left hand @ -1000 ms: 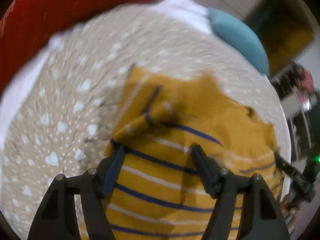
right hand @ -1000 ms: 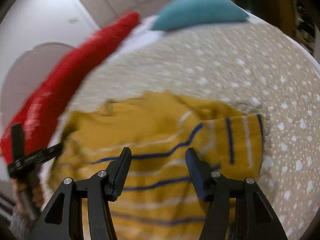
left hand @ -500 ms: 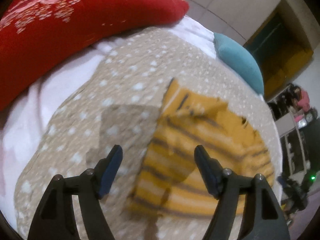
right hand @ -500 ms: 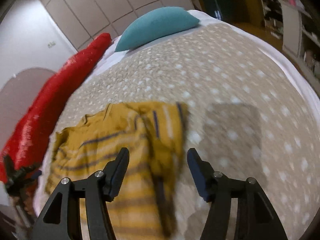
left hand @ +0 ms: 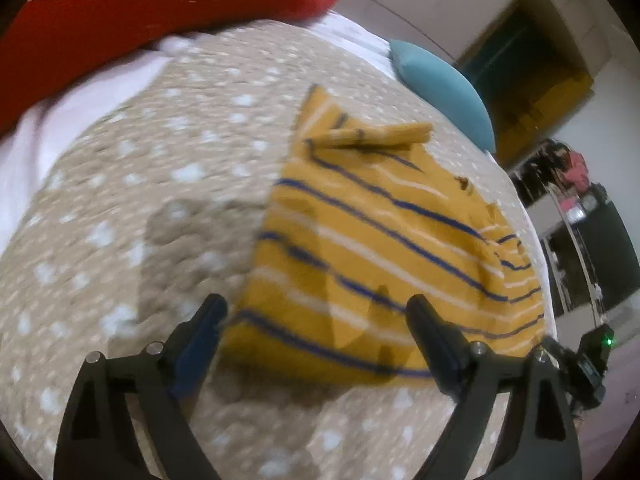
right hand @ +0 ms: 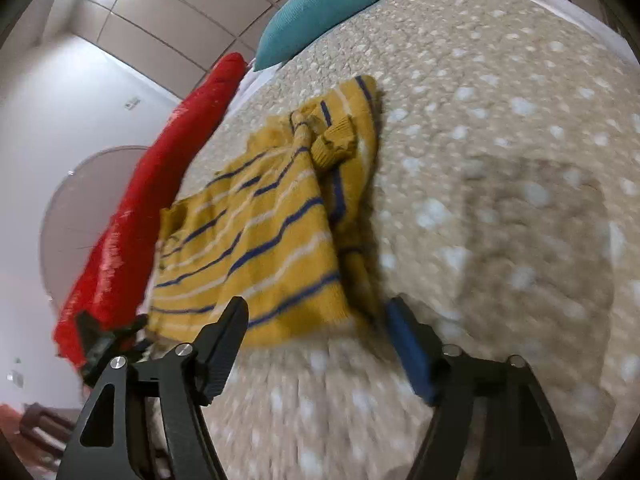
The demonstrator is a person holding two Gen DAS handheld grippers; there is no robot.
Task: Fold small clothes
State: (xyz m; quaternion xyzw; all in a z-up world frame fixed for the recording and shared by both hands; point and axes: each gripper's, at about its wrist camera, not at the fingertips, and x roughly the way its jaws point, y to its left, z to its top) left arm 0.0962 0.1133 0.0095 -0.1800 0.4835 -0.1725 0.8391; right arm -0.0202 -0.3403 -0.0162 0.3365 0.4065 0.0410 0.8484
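Mustard-yellow knitted sweater with blue and white stripes [left hand: 384, 248], partly folded, sleeves laid over the body, lying on a beige quilted bedspread with white dots [left hand: 168, 184]. Left gripper [left hand: 316, 320] and right gripper [right hand: 316, 320] both hold their jaws spread wide, empty, near the sweater's hem. Red pillow [right hand: 132, 216] and teal cushion [right hand: 316, 12] lie beyond

Motion-blurred bedspread [right hand: 320, 400]; red pillow [left hand: 120, 12] cropped.

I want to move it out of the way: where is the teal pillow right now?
The teal pillow lies at the far edge of the bed, beyond the yellow striped sweater and beside the end of the red cushion.
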